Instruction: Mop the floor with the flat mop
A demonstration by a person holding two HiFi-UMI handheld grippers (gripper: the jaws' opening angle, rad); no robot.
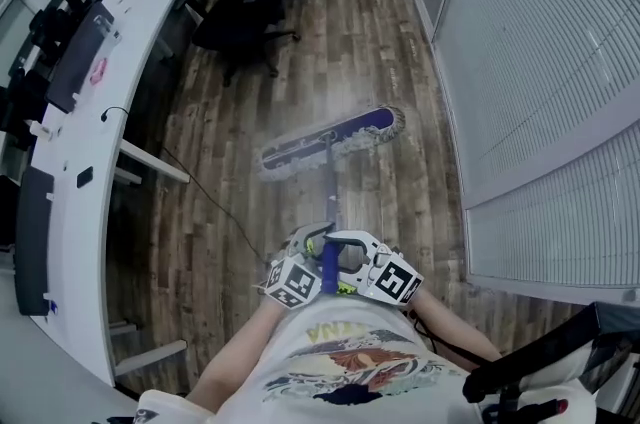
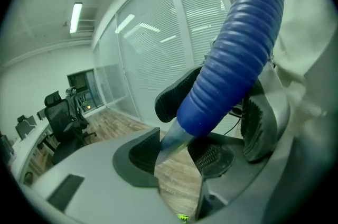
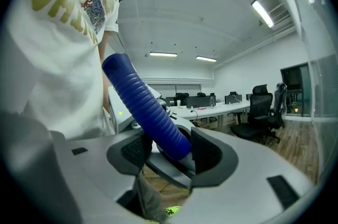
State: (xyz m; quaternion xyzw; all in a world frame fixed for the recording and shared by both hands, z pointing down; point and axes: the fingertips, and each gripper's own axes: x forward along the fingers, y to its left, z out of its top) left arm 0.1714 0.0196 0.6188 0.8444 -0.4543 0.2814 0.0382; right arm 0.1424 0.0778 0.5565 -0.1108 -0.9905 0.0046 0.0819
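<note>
The flat mop's blue head [image 1: 330, 140] with its grey fringe lies slanted on the wood floor ahead of me. Its pole [image 1: 331, 197] runs back to a blue ribbed handle [image 1: 328, 268] at my waist. My left gripper [image 1: 312, 247] and right gripper [image 1: 348, 254] close on that handle from either side, their marker cubes facing up. In the left gripper view the handle [image 2: 232, 54] and the pole's grey taper pass between the left gripper's [image 2: 177, 154] pads. In the right gripper view the handle [image 3: 150, 112] sits clamped in the right gripper [image 3: 174, 150].
A long white curved desk [image 1: 90, 162] with monitors runs along the left. Black office chairs [image 1: 245, 22] stand at the far end. A glass wall with blinds [image 1: 540, 62] lines the right. A thin cable [image 1: 210, 202] crosses the floor; another black chair [image 1: 540, 362] sits bottom right.
</note>
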